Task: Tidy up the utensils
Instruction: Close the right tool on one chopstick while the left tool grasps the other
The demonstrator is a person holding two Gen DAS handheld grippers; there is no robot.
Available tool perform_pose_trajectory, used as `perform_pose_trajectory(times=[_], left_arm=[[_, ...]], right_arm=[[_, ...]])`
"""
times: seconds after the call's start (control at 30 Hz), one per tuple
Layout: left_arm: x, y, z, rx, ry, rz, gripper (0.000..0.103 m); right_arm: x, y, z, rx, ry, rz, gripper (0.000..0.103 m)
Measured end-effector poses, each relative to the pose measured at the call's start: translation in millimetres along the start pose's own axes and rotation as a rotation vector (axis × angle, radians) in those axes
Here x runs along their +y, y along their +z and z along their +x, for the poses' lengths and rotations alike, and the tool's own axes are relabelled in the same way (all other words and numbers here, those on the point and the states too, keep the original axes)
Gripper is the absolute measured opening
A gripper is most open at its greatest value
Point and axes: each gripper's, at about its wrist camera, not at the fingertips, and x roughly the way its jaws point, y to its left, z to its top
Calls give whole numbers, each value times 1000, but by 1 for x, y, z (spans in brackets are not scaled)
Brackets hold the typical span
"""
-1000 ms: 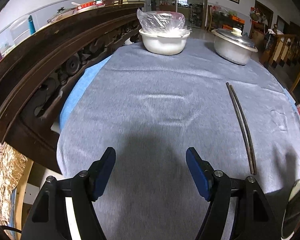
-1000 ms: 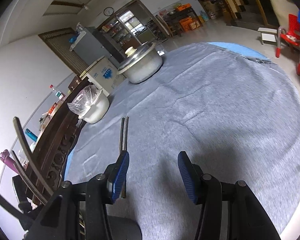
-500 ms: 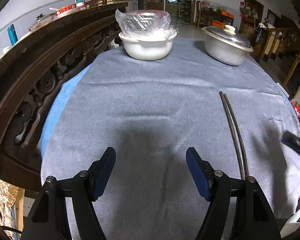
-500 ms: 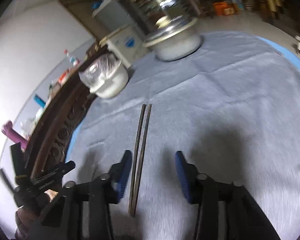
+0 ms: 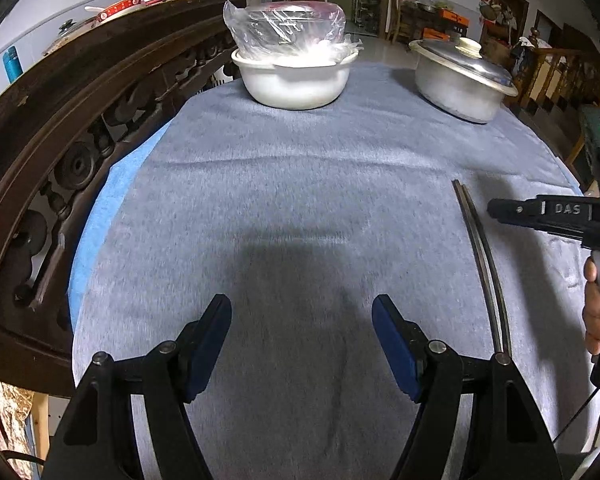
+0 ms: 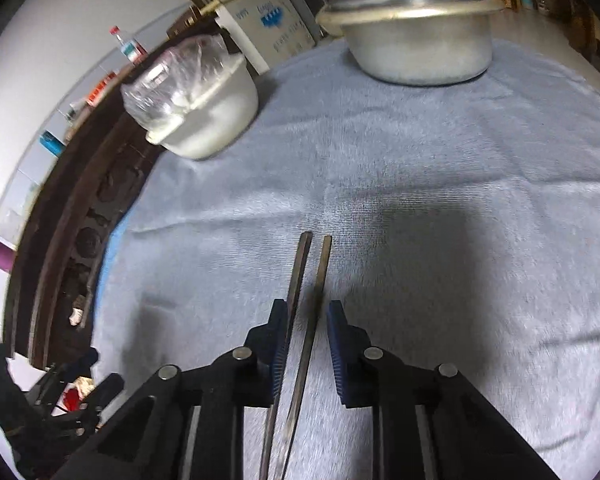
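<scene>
Lying side by side on the grey-clothed table [image 6: 440, 168], two thin dark chopsticks [image 6: 300, 320] run between the right tool [image 6: 307, 314], whose jaws have just been narrowing and haven't clamped them. Only the left view shows the left tool [image 5: 302, 312] wide and empty, chopsticks to its right. Ahead stand a plastic-covered white bowl [image 5: 296, 80] and a lidded metal pot [image 5: 460, 84].

The tabletop [image 5: 300, 184] is covered by a grey-blue cloth [image 5: 284, 216], beneath which a brighter blue layer [image 5: 100, 216] is exposed along the left edge. On the cloth, a white bowl [image 5: 296, 84] wrapped in clear plastic and a lidded metal pot [image 5: 460, 80] are set at the far side, well apart. A pair of dark chopsticks [image 5: 484, 264] is laid side by side nearer, to the right.
</scene>
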Motion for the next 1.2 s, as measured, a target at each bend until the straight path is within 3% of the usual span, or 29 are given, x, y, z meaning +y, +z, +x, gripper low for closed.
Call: perform_pose_trajectory(times=[0.33, 0.37, 0.47, 0.7, 0.83, 1.0, 1.2], left_arm=[[2, 13, 13, 12, -13, -8, 73], [1, 14, 14, 13, -15, -10, 73], [-2, 19, 16, 14, -25, -9, 73], [-27, 41, 23, -11, -56, 62, 73], [-57, 63, 43, 30, -135, 116, 73], [-95, 82, 72, 140, -253, 160, 73], [-128, 93, 94, 229, -301, 203, 73]], right_arm=[[19, 8, 25, 77, -143, -99, 16], [21, 8, 26, 81, -162, -113, 7], [24, 7, 27, 80, -196, -148, 7], [-3, 4, 7, 57, -255, -137, 7], [-27, 2, -6, 77, -281, -101, 7], [-48, 1, -15, 118, -255, -52, 6], [-65, 9, -17, 195, -203, 41, 8]])
